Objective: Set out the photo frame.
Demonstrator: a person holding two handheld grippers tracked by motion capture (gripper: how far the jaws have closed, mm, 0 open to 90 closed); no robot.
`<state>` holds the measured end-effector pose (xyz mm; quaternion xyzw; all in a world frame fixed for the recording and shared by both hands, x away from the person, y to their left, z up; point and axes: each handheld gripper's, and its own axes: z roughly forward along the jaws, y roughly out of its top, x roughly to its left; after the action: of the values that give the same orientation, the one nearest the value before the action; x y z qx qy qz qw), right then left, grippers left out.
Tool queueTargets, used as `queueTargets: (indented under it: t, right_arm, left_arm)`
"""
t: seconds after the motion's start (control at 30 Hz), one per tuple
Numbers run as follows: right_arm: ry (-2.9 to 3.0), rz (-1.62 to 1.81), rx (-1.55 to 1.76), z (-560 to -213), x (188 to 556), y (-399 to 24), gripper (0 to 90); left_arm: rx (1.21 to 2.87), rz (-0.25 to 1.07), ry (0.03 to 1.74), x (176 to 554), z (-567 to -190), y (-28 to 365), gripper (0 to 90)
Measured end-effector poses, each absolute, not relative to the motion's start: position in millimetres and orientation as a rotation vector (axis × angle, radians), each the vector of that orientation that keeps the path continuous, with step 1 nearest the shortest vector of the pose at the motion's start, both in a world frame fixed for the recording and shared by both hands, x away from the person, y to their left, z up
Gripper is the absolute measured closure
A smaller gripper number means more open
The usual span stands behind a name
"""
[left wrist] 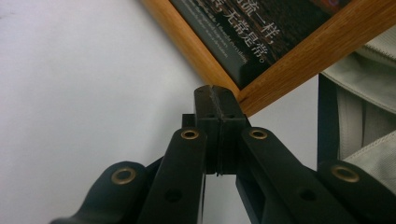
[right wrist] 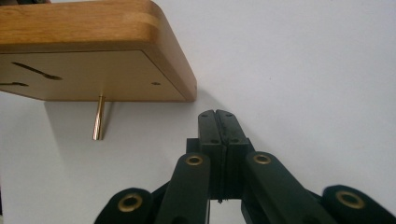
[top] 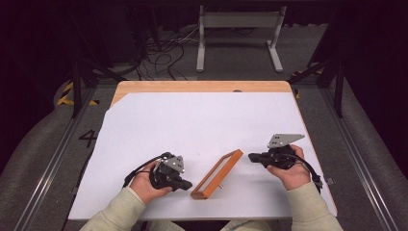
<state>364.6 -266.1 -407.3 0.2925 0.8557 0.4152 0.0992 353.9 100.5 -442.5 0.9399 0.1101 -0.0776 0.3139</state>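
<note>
A wooden picture frame stands tilted on the white table sheet, propped on a thin brass peg at its back. Its front holds a dark print with white characters. My left gripper is shut with nothing between its jaws, its tip just beside the frame's near corner. My right gripper is shut and empty too, tips a short way off the frame's far rounded corner, not touching it.
The white sheet covers a wooden tabletop. Beyond the table stand a grey metal stand and cables on the floor. A person's light sleeves enter from the bottom edge.
</note>
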Motion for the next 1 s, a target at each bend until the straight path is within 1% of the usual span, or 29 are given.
queueTargets:
  t: [0.1,0.5,0.6,1.0]
  right_arm:
    - [2.533,1.228,0.854,-406.3,363.1,-264.7,90.0]
    - [2.532,1.222,0.826,-395.8,350.2,-268.0,90.0]
    - [2.529,1.223,0.824,-393.2,346.1,-270.4,90.0]
    - [2.514,1.230,0.814,-386.0,336.9,-276.9,90.0]
  left_arm:
    - [2.488,-0.227,0.266,352.2,-445.0,96.1,89.9]
    - [2.497,-0.247,0.236,349.8,-444.0,91.7,89.9]
    - [2.500,-0.274,0.202,347.5,-444.0,87.0,89.9]
    - [2.473,-0.294,0.150,337.4,-444.4,67.2,89.9]
